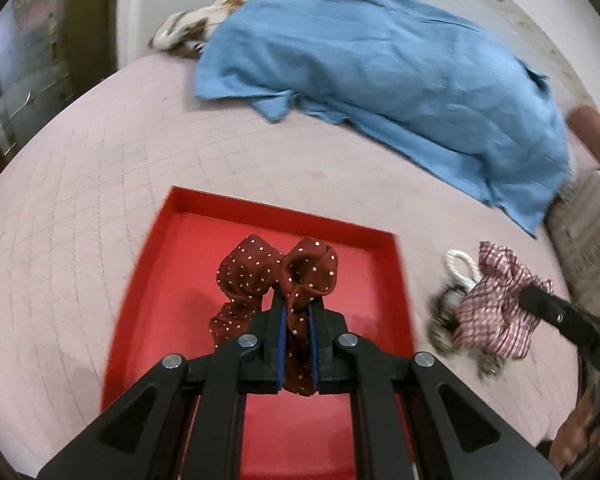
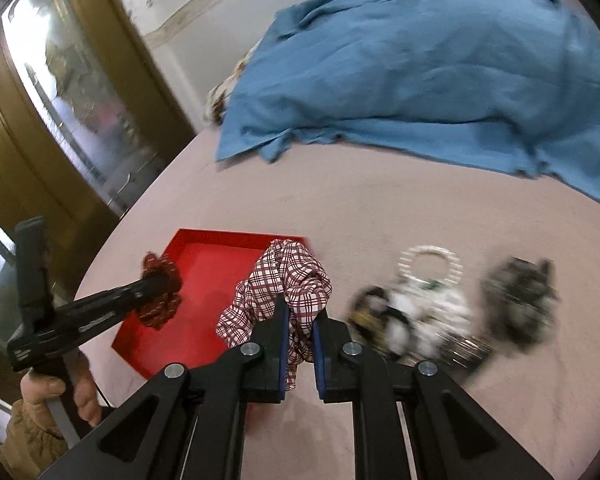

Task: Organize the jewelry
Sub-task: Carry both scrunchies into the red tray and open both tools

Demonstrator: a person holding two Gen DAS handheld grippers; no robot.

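Observation:
My left gripper (image 1: 297,312) is shut on a dark red polka-dot scrunchie (image 1: 260,276) and holds it over the red tray (image 1: 172,248). In the right wrist view it appears at the left (image 2: 160,284) over the tray (image 2: 204,264). My right gripper (image 2: 300,316) is shut on a red-and-white plaid scrunchie (image 2: 288,276), just right of the tray. In the left wrist view this scrunchie (image 1: 496,304) hangs from the right gripper's finger (image 1: 540,304). A white beaded bracelet (image 2: 430,260) and blurred dark and white pieces (image 2: 516,296) lie on the pink bedspread.
A blue cloth (image 1: 380,68) lies across the far side of the pink bed (image 1: 100,160), with a patterned fabric (image 1: 192,28) beyond it. A wooden door with glass (image 2: 60,80) stands at the left. A cushion (image 1: 588,224) is at the right edge.

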